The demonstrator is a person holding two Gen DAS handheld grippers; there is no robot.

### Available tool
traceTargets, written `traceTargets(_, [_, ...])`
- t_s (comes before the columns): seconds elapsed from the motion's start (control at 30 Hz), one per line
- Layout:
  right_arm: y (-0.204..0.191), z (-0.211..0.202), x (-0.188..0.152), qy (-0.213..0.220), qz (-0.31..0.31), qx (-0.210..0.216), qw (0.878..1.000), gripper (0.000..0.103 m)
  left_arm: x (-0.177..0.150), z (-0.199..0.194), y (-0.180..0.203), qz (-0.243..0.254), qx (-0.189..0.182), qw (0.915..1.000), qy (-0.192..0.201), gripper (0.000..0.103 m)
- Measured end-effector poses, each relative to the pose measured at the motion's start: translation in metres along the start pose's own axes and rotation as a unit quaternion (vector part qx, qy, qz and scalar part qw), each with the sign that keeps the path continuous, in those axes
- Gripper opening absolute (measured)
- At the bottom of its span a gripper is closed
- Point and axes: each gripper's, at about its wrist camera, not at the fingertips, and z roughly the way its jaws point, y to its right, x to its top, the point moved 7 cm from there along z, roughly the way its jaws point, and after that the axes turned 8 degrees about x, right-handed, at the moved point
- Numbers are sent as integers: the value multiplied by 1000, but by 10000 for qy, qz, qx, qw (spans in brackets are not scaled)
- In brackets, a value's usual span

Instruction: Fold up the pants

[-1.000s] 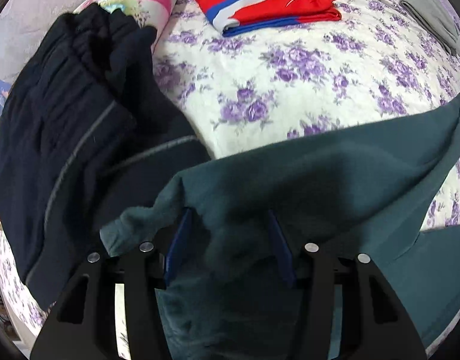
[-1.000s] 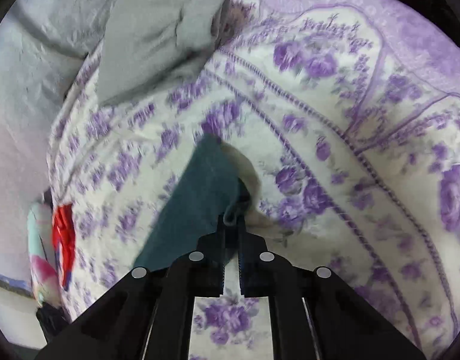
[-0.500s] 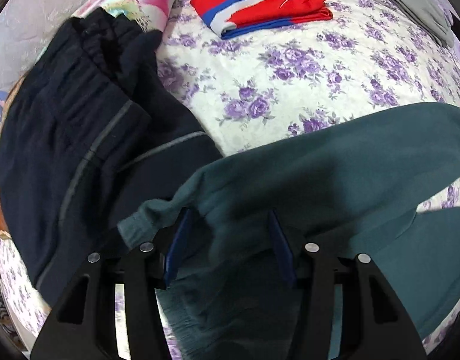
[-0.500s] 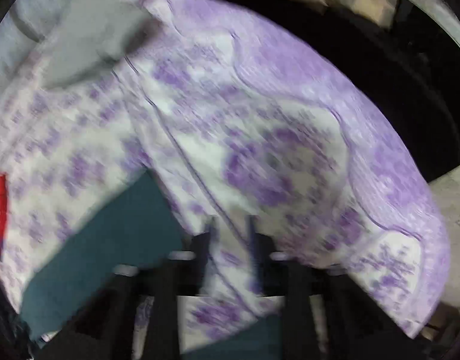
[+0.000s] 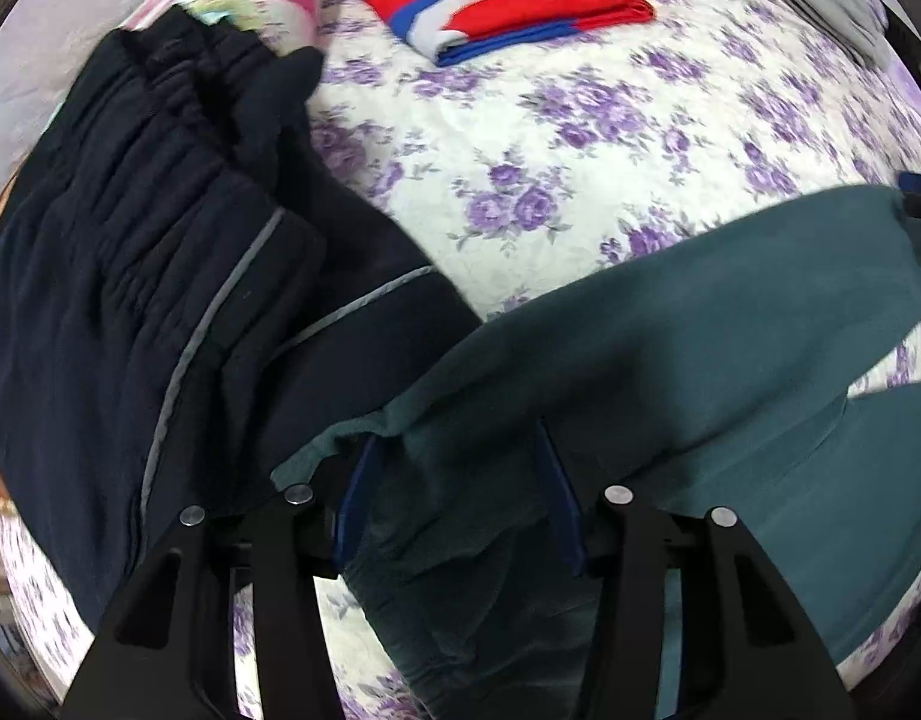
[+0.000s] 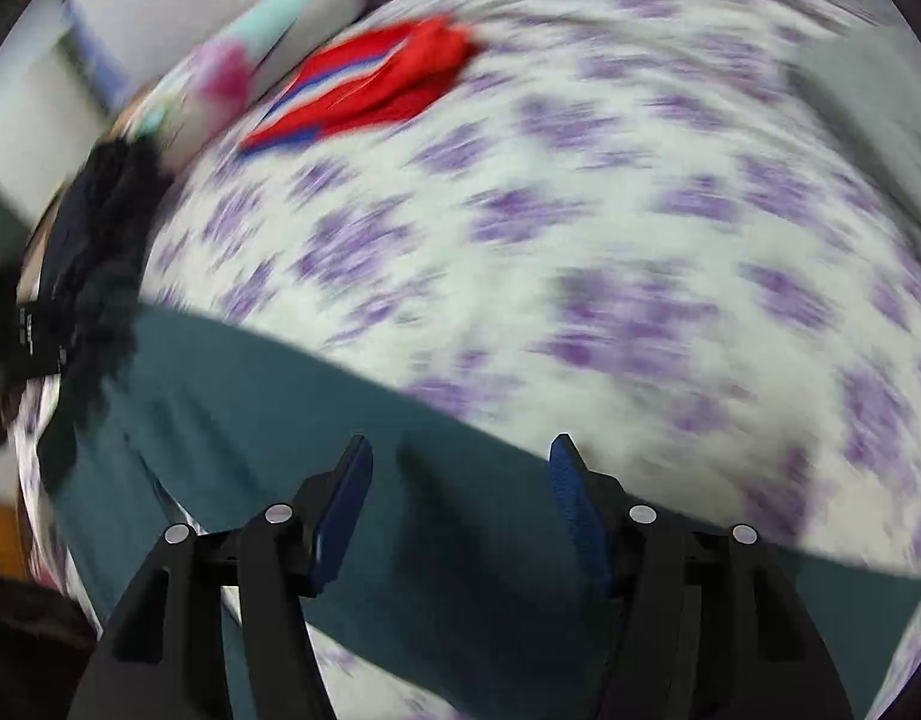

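A: Where are the green pants [image 5: 670,372]?

B: They are spread across the flowered bedspread [image 5: 580,138], one end lying against the dark pants [image 5: 130,276]. The left gripper [image 5: 457,480] is open with bunched cloth between its fingers, unclamped. The right gripper [image 6: 457,492] is open above a leg, nothing held.

A: What could go wrong?

B: If the jaws are shut on too many layers, a crooked fold could result. The dark pants might be dragged along. The right view is blurred, so a grab could be misplaced.
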Motion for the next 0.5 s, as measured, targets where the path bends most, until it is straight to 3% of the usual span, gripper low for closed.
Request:
traceTargets(0.03, [-4,7,1,-133,-62,59,9999,37,1,4,0,142,15,9999,-42,39])
traceTargets(0.1, [-10,21,-1,-427,-163,110,9989,17,3,15,-2,248,18,9996,-132,2])
traceTargets(0.13, [-12,19,-1,-416,-212,104,9989,6,4,19,-4,192,-104,9995,-224,2])
traceTargets(0.17, [-13,14,2,-354,-188,200,9990,3,7,17,-7,37,-183,9997,-186,2])
traceTargets(0.27, [-2,-20,24,287,80,305,9991,3,24,-8,-16,-309,-371,9986,233,1])
traceTargets(0.37, [15,-33,41,626,280,200,9974,4,40,-21,-24,-655,-456,9956,497,2])
traceTargets(0.43, [23,-18,41,497,447,176,9976,12,41,-7,-20,-616,-280,9972,304,2])
traceTargets(0.47, [22,-4,38,300,496,55,9983,34,41,2,-18,-586,-196,9979,186,2])
traceTargets(0.5, [26,6,34,81,515,-208,9984,45,36,7,-17,-599,-152,9980,108,2])
